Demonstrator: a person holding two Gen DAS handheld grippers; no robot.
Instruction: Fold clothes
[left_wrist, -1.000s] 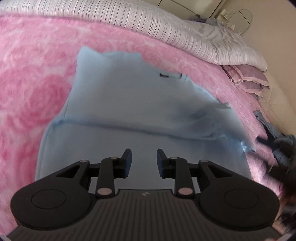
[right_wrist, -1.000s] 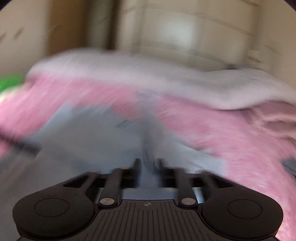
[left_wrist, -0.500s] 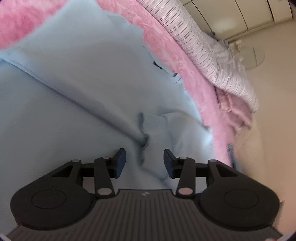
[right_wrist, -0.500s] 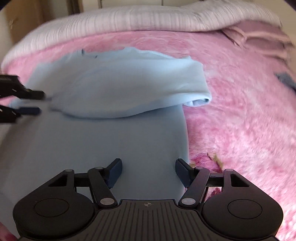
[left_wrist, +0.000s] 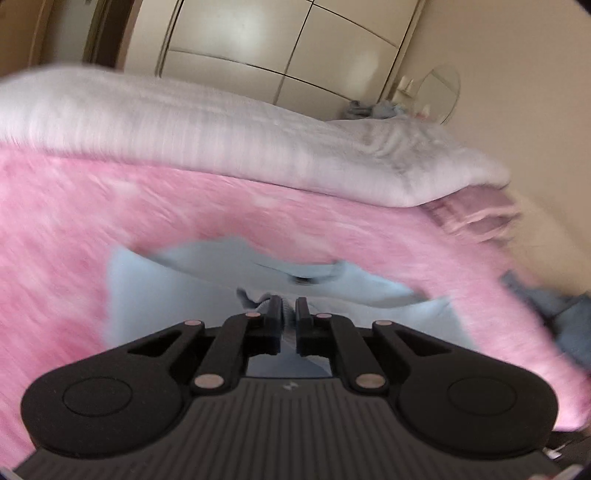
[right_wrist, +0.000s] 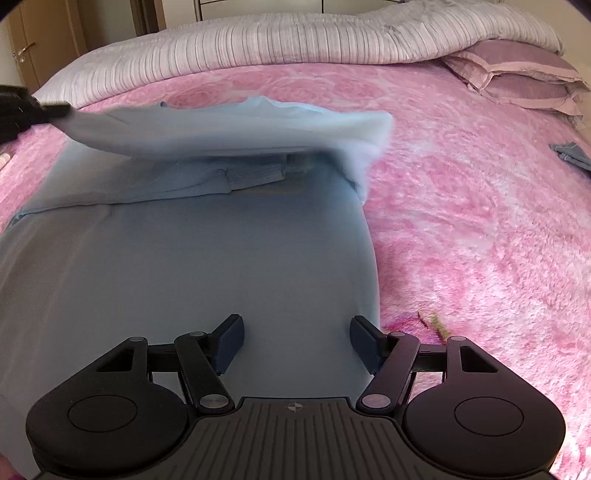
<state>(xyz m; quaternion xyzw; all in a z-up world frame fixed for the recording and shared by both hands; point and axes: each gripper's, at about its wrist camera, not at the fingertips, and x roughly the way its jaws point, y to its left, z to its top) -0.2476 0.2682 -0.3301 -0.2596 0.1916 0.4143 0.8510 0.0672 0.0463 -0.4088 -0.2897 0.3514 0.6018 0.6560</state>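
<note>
A light blue shirt lies spread on the pink bed cover. My left gripper is shut on a bunched fold of the light blue shirt, which shows between its fingers. In the right wrist view the left gripper sits at the far left, holding a lifted flap of the shirt stretched above the flat part. My right gripper stands open just above the shirt's near part, close to its right edge, with nothing between its fingers.
A striped white duvet is rolled along the bed's far side, with a mauve pillow at the right. A grey-blue garment lies at the bed's right edge. Wardrobe doors stand behind.
The left gripper has shut on a fold of the shirt and lifted it, its view swinging up toward the wardrobe. The right gripper has kept still and open over the shirt.
</note>
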